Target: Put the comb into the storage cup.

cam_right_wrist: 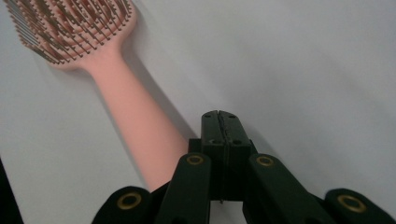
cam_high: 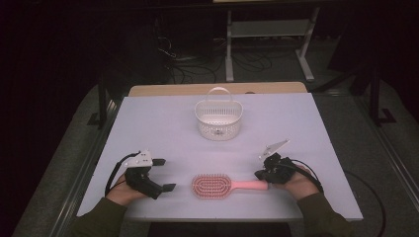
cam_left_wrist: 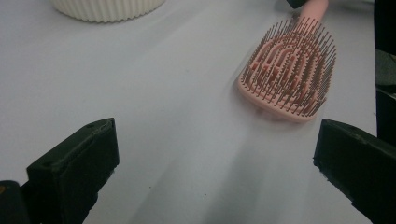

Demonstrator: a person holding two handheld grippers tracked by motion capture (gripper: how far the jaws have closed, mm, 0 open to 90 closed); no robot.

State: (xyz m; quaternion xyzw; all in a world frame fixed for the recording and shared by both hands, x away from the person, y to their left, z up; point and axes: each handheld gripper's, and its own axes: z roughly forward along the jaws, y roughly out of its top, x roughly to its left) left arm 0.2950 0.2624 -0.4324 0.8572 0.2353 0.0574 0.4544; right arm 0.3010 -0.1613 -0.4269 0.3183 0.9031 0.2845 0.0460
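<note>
A pink hairbrush [cam_high: 217, 186] lies bristles up near the table's front edge, its handle pointing right. My right gripper [cam_high: 259, 174] is shut with nothing between its jaws, its tips just beside the far end of the handle. In the right gripper view the closed jaws [cam_right_wrist: 219, 116] sit right of the pink hairbrush handle [cam_right_wrist: 135, 116]. My left gripper [cam_high: 164, 174] rests open to the left of the brush head, apart from it. In the left gripper view the wide jaws of my left gripper [cam_left_wrist: 215, 154] frame bare table, with the hairbrush head [cam_left_wrist: 287, 77] ahead to the right.
A white slatted basket [cam_high: 218, 118] with a hoop handle stands at the middle back of the white table [cam_high: 163, 123]; its base shows as the basket [cam_left_wrist: 107, 9] at the top of the left gripper view. Dark floor, cables and a metal frame lie beyond the table.
</note>
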